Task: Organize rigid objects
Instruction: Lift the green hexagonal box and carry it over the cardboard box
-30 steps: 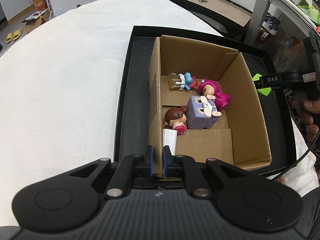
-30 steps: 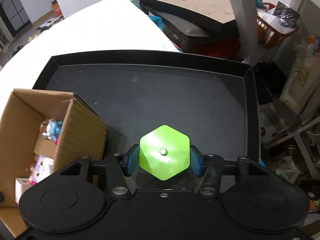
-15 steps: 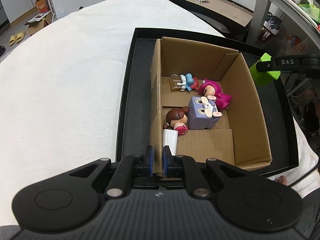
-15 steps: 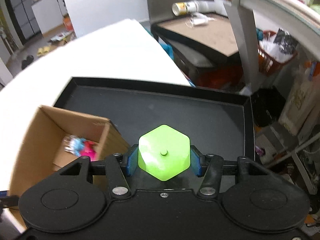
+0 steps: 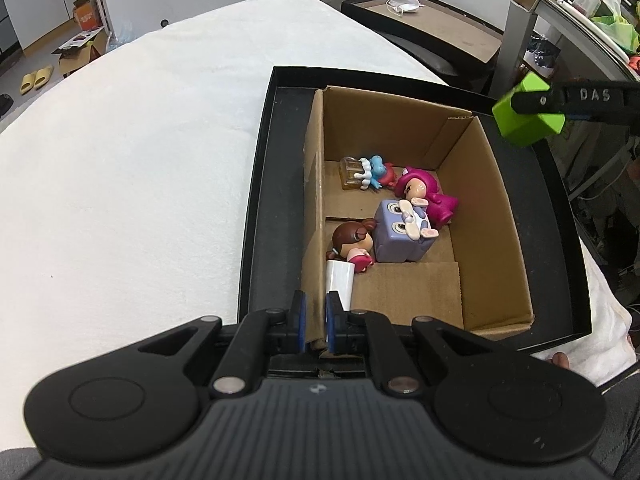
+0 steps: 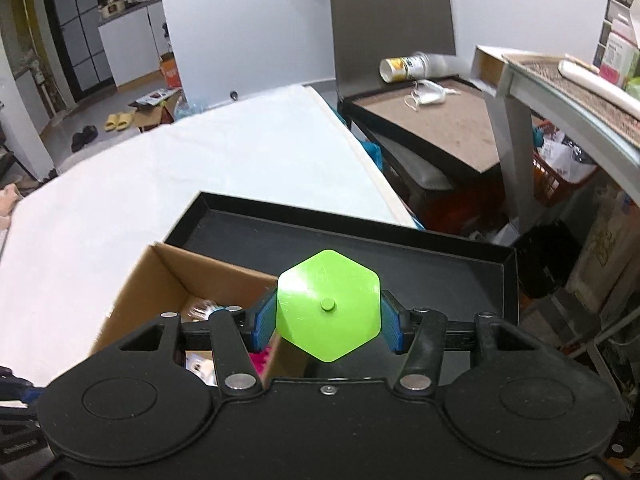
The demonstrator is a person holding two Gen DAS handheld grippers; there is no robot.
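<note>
Your left claw (image 5: 316,322): clamped on cardboard box (image 5: 492,216) wall, bottom centre | your right claw (image 6: 328,320): clamped on green hexagonal block (image 6: 328,304), mid-frame

White cloth-covered table (image 6: 208,168) fills my left field. Plain white wall (image 6: 240,16) behind it. Wooden floor beyond, with yellow slippers (image 6: 118,121) and open cardboard carton (image 6: 154,114). Dark cabinets (image 6: 76,28) far left. Brown-topped side table (image 6: 436,120) at right holds tipped can (image 6: 404,68). Grey shelf frame (image 6: 516,120) beside orange basket (image 6: 560,176).
</note>
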